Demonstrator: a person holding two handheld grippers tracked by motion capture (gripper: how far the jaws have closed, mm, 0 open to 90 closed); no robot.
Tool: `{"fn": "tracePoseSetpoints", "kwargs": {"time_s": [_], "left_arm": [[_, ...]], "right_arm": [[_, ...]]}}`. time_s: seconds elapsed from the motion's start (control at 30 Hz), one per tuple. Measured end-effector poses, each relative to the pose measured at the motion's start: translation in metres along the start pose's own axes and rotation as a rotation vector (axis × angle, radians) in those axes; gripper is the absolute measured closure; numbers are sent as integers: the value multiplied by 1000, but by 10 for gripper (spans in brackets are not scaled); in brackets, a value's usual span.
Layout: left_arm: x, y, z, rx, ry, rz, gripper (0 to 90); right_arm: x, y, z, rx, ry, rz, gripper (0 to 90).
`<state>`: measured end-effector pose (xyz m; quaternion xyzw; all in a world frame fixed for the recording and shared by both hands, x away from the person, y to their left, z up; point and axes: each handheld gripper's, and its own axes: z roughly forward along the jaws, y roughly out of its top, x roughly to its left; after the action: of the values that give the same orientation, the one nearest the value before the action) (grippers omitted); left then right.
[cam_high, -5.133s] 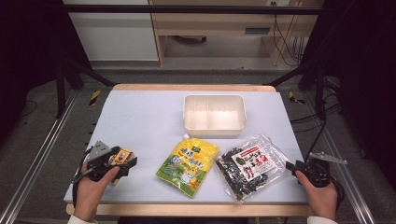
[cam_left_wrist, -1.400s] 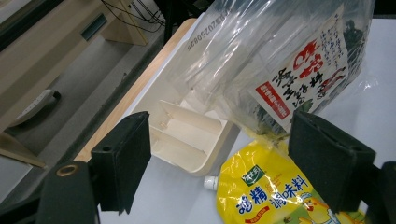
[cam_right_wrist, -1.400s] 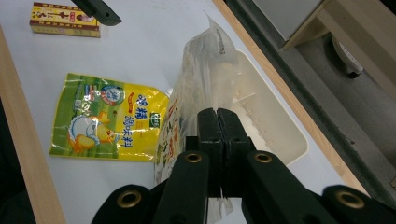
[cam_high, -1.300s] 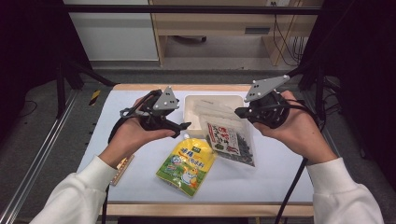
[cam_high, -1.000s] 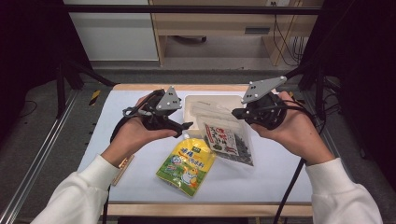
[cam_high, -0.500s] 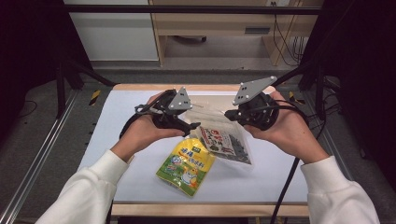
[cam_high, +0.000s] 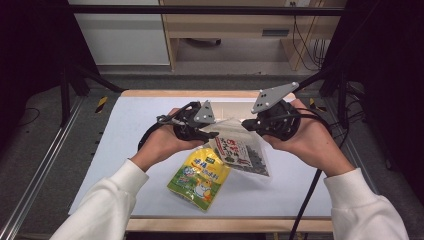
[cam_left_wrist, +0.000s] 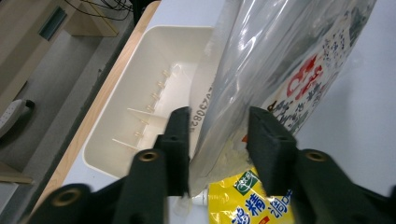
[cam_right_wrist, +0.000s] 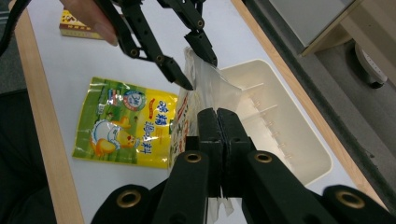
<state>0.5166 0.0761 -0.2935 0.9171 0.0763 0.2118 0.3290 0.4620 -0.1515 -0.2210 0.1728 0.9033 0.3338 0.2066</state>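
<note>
A clear bag of dark snack with a red-and-white label (cam_high: 241, 151) (cam_left_wrist: 285, 51) (cam_right_wrist: 205, 88) hangs tilted above the table's middle. My right gripper (cam_high: 250, 125) (cam_right_wrist: 217, 116) is shut on its upper right edge. The left gripper (cam_high: 212, 132) (cam_left_wrist: 217, 121) (cam_right_wrist: 200, 72) has come in from the left. Its jaws have just been closing and stand on either side of the bag's top left corner, with the film between them. I see no firm pinch there. A yellow pouch with a chick picture (cam_high: 200, 176) (cam_left_wrist: 243, 205) (cam_right_wrist: 126, 123) lies flat under the bag.
A cream tray (cam_left_wrist: 116, 107) (cam_right_wrist: 280, 140) (cam_high: 231, 107) with thin divider ribs stands behind the hands near the table's far edge. A small yellow-and-red box (cam_right_wrist: 79, 30) lies near the front left edge. Black frame posts flank the table.
Both hands have drawn closer together over the table's middle. The left gripper moved right to the bag's top corner and its jaws narrowed around it. The right gripper keeps its hold.
</note>
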Motion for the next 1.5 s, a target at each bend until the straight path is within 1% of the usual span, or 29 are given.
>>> {"fn": "tracePoseSetpoints", "kwargs": {"time_s": [0.1,0.17,0.23,0.3,0.33,0.37,0.43,0.5,0.53,0.57,0.6,0.73,0.77,0.8,0.83,0.87,0.93,1.0,1.07,1.13,1.17,1.2,1.23,1.27,1.37,1.4,1.43,1.47,1.5], "left_arm": [[1,-1,-1,-5,-12,4,700],[1,-1,-3,-12,-23,19,724],[-1,-1,-3,-15,-25,18,733],[-1,0,-3,-17,-29,21,737],[-2,0,-3,-20,-32,22,737],[-2,0,-4,-17,-37,32,737],[-3,1,-4,-26,-42,30,736],[-3,1,-5,-21,-42,35,736],[-4,1,-5,-29,-50,28,735],[-4,1,-5,-29,-50,28,733],[-5,1,-5,-26,-45,26,731],[-4,-1,-5,-44,-44,12,704],[-4,-1,-5,-61,-34,-4,679],[-4,-1,-5,-73,-19,-22,617],[-3,0,-5,-107,-7,-60,464],[-2,0,-6,-129,-3,-79,425],[-2,1,-9,-154,11,-105,336],[-3,1,-13,-165,12,-120,281],[-3,1,-17,-160,26,-144,226],[-3,0,-22,-176,30,-173,199],[-3,-1,-24,-178,31,-181,184],[-3,-1,-24,-178,31,-181,173],[-4,-5,-29,-177,47,-202,166],[-4,-7,-31,-172,54,-205,162],[-6,-21,-37,-168,68,-231,158],[-7,-26,-38,-157,70,-238,157],[-7,-26,-38,-157,70,-238,153],[-10,-38,-40,-136,87,-251,149],[-10,-38,-40,-136,87,-251,148]], "right_arm": [[0,-1,-1,4,4,10,884],[-1,-1,-1,15,7,10,848],[0,-1,2,24,13,11,798],[1,1,7,53,11,-4,764],[1,2,10,60,13,-9,749],[2,3,13,71,15,-16,742],[2,5,19,94,19,-22,734],[2,5,25,109,20,-25,742],[3,5,29,116,24,-23,773],[3,5,32,125,29,-29,794],[4,5,34,128,31,-24,814],[3,4,34,112,44,-8,855],[3,3,34,106,48,-5,871],[2,3,33,107,49,1,874],[1,0,31,103,57,8,877],[0,-1,29,98,59,15,877],[-2,-5,26,87,57,23,878],[-5,-11,22,68,53,47,878],[-7,-17,16,52,49,72,880],[-9,-23,11,41,36,100,881],[-11,-27,7,33,34,117,882],[-11,-27,7,33,34,117,882],[-15,-33,0,14,32,149,883],[-16,-36,-4,2,28,163,883],[-19,-41,-17,-24,14,196,884],[-20,-42,-23,-39,9,209,884],[-22,-43,-28,-51,6,217,885],[-23,-43,-33,-60,-2,225,885],[-25,-43,-38,-70,-9,230,885]]}}
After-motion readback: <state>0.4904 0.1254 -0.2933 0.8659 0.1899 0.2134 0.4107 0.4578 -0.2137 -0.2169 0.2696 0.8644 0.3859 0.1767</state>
